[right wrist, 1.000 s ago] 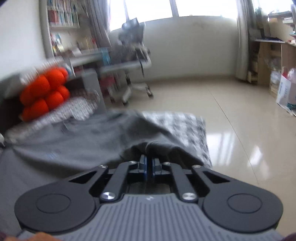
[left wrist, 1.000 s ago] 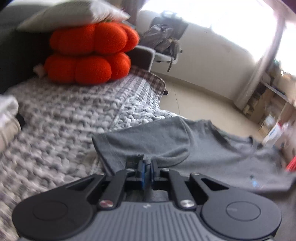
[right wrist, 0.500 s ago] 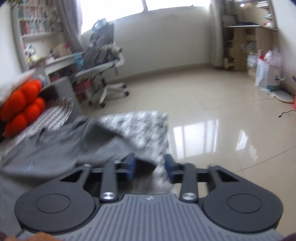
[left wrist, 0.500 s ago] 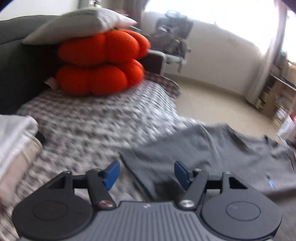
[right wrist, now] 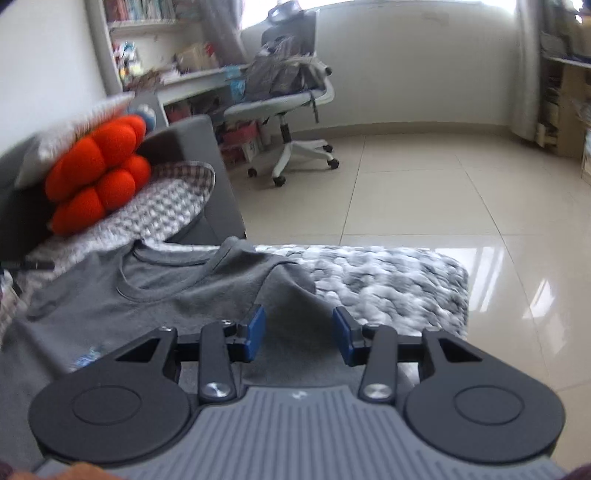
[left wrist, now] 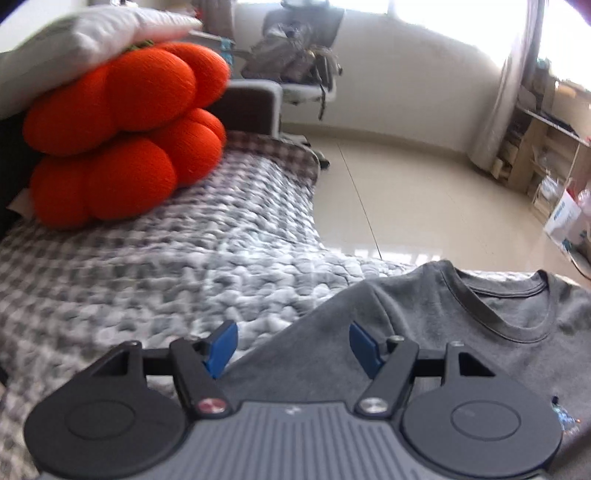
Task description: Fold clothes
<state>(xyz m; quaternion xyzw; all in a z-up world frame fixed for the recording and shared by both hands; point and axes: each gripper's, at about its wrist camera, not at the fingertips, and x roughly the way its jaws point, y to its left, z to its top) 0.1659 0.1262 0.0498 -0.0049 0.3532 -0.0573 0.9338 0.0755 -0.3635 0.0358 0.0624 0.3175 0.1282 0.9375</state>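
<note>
A grey T-shirt [left wrist: 424,332] lies on the grey checked blanket [left wrist: 166,258], its collar toward the floor side. My left gripper [left wrist: 293,345] is open and empty just above the shirt's left folded edge. In the right wrist view the same shirt [right wrist: 166,295] lies spread out, with a raised fold of sleeve on its right side. My right gripper [right wrist: 297,334] is open, its blue pads either side of that raised fold without holding it.
Two orange pumpkin cushions [left wrist: 122,136] with a white pillow [left wrist: 85,33] on top stand at the far end of the sofa. An office chair [right wrist: 291,107] stands on the tiled floor [right wrist: 443,192] beyond. The blanket's edge [right wrist: 454,288] drops to the floor on the right.
Both grippers were shut on the shirt's edges one second ago. They have opened and let go of it, and the shirt now lies on the blanket. Both views have swung toward the collar end.
</note>
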